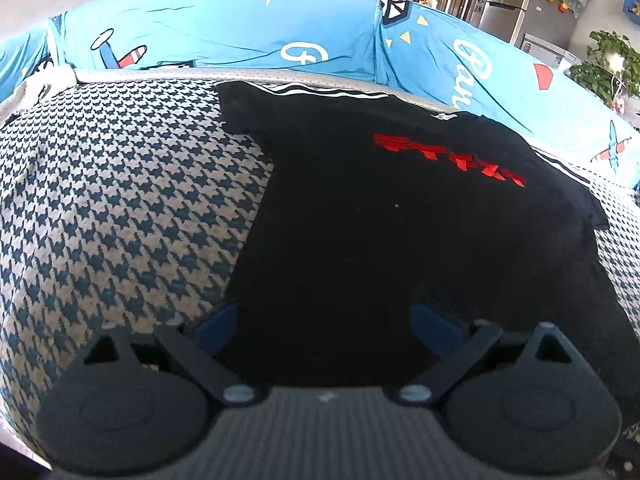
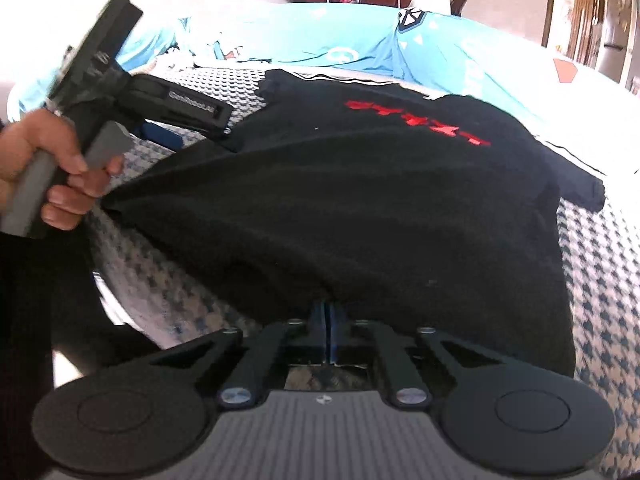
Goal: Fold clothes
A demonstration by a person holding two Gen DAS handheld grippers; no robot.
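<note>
- right gripper (image 2: 329, 316) jaws clenched on the black t-shirt (image 2: 360, 200) hem, ready to lift for folding.
- left gripper (image 1: 326, 320) jaws released, straddling the near hem, nothing pinched.

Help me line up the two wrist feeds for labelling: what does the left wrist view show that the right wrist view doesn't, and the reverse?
Only the left wrist view shows the left gripper from behind, jaws spread wide over the shirt's hem, plus a refrigerator and potted plant.

Only the right wrist view shows the right gripper shut on the hem, and a hand holding the other gripper's handle.

Both show the black T-shirt with red lettering on the houndstooth cover, and the blue printed sheet behind.
</note>
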